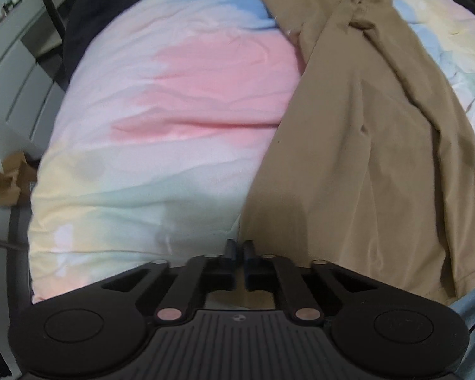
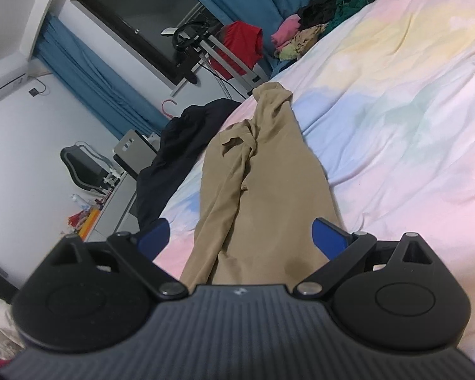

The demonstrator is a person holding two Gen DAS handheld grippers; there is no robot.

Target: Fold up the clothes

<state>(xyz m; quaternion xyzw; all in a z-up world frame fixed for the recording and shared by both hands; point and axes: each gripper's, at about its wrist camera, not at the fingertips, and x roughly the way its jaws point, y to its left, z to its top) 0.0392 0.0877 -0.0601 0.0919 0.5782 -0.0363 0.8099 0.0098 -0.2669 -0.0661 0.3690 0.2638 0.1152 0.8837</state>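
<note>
Tan garment (image 1: 357, 145) spread lengthwise on bed (image 1: 180, 95), near its edge, w/ bunched end far off. Left hand-held gripper (image 1: 239, 247) nearly closed at garment's near-left hem, grip unclear. Right hand-held gripper (image 2: 242, 237) wide open, straddling near end, holding nothing.

The wide stretch of bed (image 1: 180, 101) to the left of the tan garment (image 1: 357, 133) lay bare, pastel bedding only, giving a hand-held gripper free passage across it. The garment itself ran lengthwise up the bed, bunched into raised folds toward its far end. A dark garment (image 2: 177, 152) was heaped at the bed's far left edge, just beside the tan one's upper part. To the right of the tan garment the bedding (image 2: 411, 120) was open and rumpled, up to a pile of mixed clothes (image 2: 319, 28) at the far corner. Beyond the bed's left edge stood white drawers (image 1: 22, 82) and cardboard (image 1: 12, 180) on the floor, well apart from the garment.
</note>
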